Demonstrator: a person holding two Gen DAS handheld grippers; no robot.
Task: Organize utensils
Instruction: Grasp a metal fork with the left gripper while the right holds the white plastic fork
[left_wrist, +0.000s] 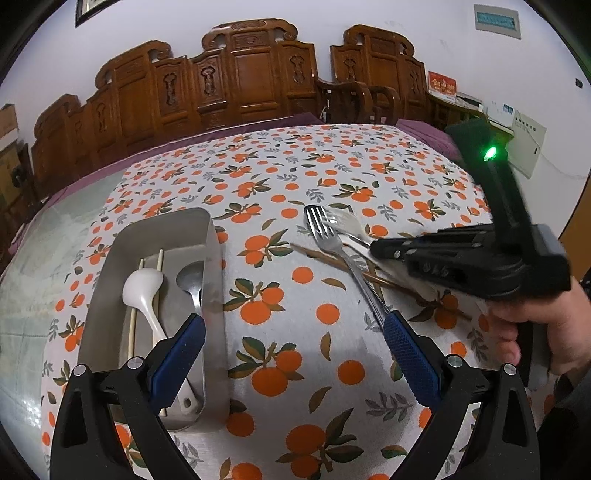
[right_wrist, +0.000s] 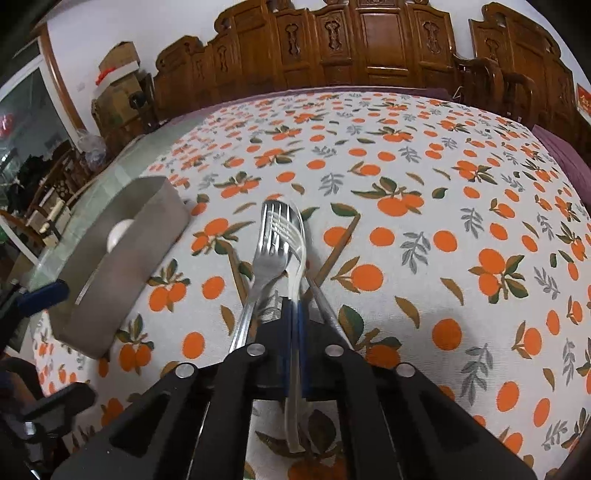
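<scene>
Carved dark-wood chairs (left_wrist: 236, 81) line the white wall behind my table (left_wrist: 295, 173), which wears a white cloth printed with oranges and leaves. At the left of the cloth sits a grey metal tray (left_wrist: 216, 266); inside it I see a white ceramic spoon (left_wrist: 142, 288), a metal spoon (left_wrist: 190, 278) beside it, and a pale pair of chopsticks (left_wrist: 159, 258) running under the white spoon's bowl. My left hand-held gripper (left_wrist: 293, 343) hangs over the near end of the tray and the bare cloth, its blue-padded fingers (left_wrist: 181, 347) spread wide with nothing between them.

To the right lies the loose pile: a steel fork (left_wrist: 321, 229) with its tines toward the chairs, and brown chopsticks (left_wrist: 325, 258) crossing beneath it. A second, paler fork (left_wrist: 347, 223) sits just beside the first. My right hand-held gripper (right_wrist: 293, 310) is down on this pile, a hand (left_wrist: 535, 332) around its grip, and a green light glows on its body. From its own camera I see the pads pressed together on the handle of the paler fork (right_wrist: 297, 243), which runs straight out between them, tines forward and turned on edge. The steel fork (right_wrist: 267, 251) lies just left of it on the cloth, with one brown chopstick (right_wrist: 340, 243) angled off to the right
</scene>
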